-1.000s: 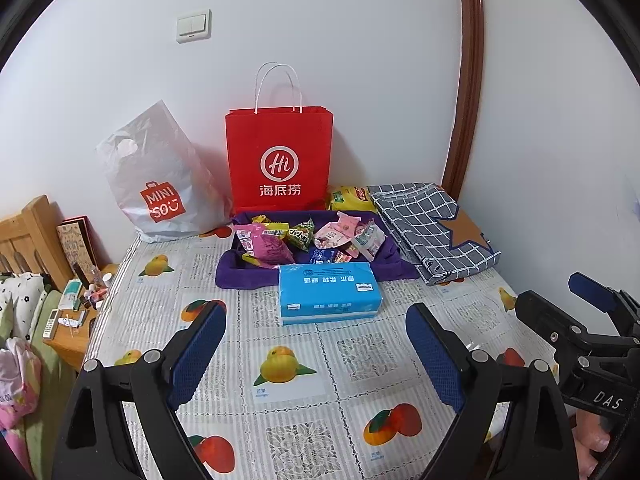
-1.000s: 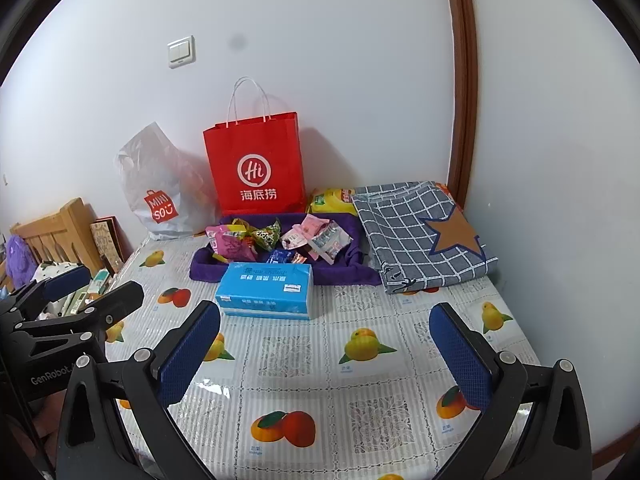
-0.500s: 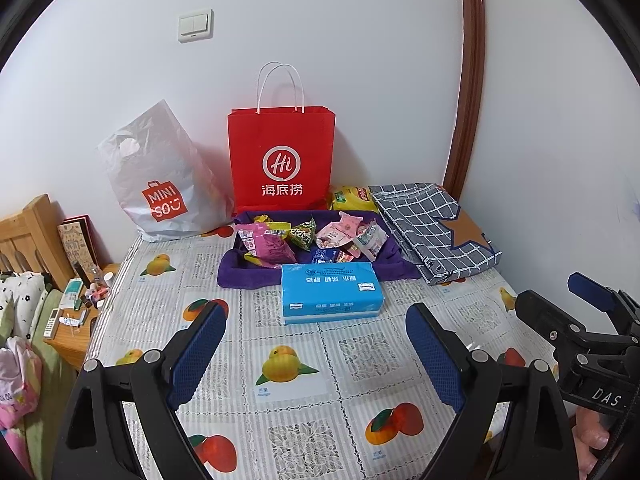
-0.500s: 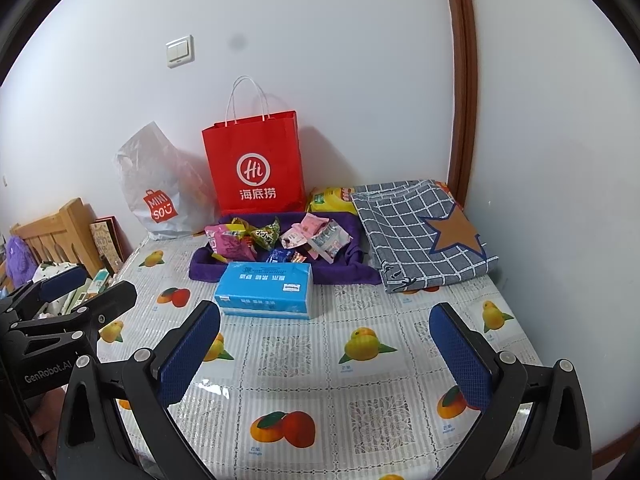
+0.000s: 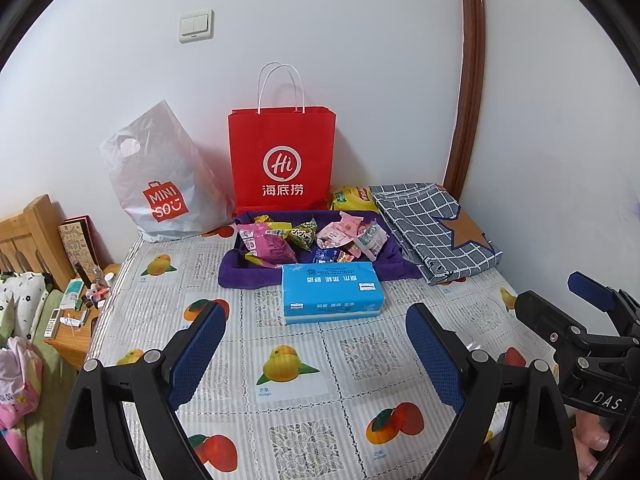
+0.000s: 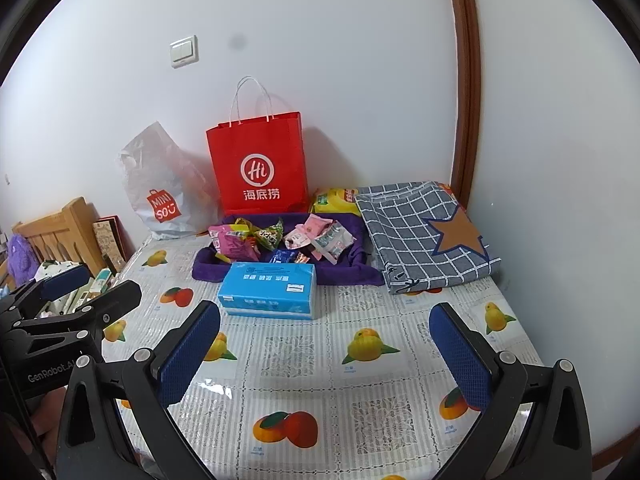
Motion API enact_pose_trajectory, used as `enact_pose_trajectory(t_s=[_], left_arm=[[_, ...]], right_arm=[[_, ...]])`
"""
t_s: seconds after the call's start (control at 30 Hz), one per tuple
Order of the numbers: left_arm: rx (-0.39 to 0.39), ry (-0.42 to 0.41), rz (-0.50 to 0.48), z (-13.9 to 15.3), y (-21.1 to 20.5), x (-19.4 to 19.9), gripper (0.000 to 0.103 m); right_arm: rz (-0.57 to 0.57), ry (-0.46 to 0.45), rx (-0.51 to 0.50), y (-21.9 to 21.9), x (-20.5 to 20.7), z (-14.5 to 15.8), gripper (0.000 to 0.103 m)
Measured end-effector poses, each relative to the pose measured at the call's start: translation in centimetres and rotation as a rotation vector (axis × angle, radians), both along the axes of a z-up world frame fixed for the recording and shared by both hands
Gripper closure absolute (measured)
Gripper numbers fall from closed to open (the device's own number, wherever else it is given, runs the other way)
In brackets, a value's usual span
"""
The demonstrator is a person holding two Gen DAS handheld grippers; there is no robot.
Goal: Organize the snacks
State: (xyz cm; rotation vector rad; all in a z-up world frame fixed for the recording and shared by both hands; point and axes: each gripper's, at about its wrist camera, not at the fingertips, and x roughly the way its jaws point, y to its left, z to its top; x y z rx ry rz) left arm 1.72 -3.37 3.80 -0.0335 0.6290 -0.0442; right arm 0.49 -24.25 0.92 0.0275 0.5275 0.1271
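Note:
Several wrapped snacks (image 5: 308, 236) (image 6: 280, 238) lie heaped on a purple cloth tray (image 5: 236, 272) (image 6: 204, 266) at the far side of the table. Among them are a pink packet (image 5: 268, 246) and a green one (image 5: 303, 234). A blue tissue pack (image 5: 330, 292) (image 6: 270, 288) lies just in front of the tray. My left gripper (image 5: 316, 328) hovers open over the near table, well short of the tissue pack, with nothing between its fingers. My right gripper (image 6: 326, 328) also stands open and empty, off to the right of the left one.
A red paper bag (image 5: 282, 160) and a white plastic bag (image 5: 160, 184) lean on the back wall. A yellow packet (image 5: 352, 198) and a folded checked cloth (image 5: 432, 228) lie right of the tray. A fruit-print cloth covers the table (image 5: 304, 372). A wooden bed frame (image 5: 28, 240) stands at left.

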Motion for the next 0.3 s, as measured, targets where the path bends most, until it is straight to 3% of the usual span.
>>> enact_pose_trajectory(t_s=[0.3], left_arm=[[0.005, -0.015, -0.003, 0.03, 0.09, -0.2, 0.012]], right_arm=[[0.003, -0.002, 0.001, 0.1, -0.04, 0.01, 0.0]])
